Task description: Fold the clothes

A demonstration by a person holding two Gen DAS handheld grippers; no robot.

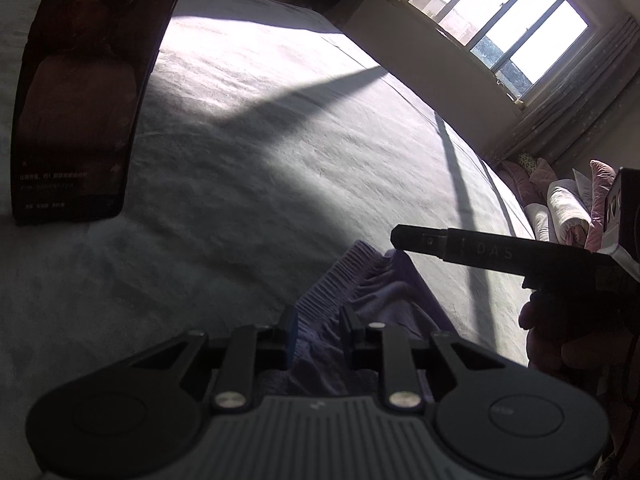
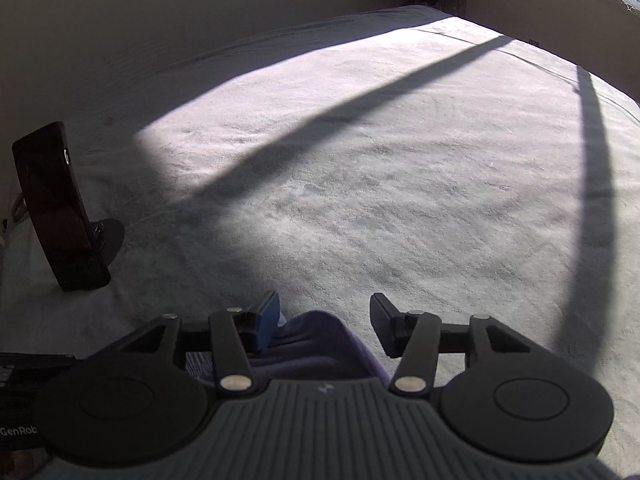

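A purple garment (image 1: pixel 360 304) with a ribbed hem lies bunched at the near edge of the grey bed cover (image 1: pixel 280 152). My left gripper (image 1: pixel 318 332) has its jaws partly open, with the cloth between and under them; no grip shows. My right gripper (image 2: pixel 324 320) is open wide, and a fold of the purple garment (image 2: pixel 320 340) lies between its fingers, closer to the blue-padded left finger (image 2: pixel 268 316). The right gripper's finger (image 1: pixel 460 250) also shows from the side in the left wrist view, just right of the garment.
A dark phone on a stand (image 1: pixel 76 100) stands at the left of the bed; it also shows in the right wrist view (image 2: pixel 56 208). A barred window (image 1: pixel 500 24) is at the back right. Pink and white pillows (image 1: pixel 560 204) are piled at the right.
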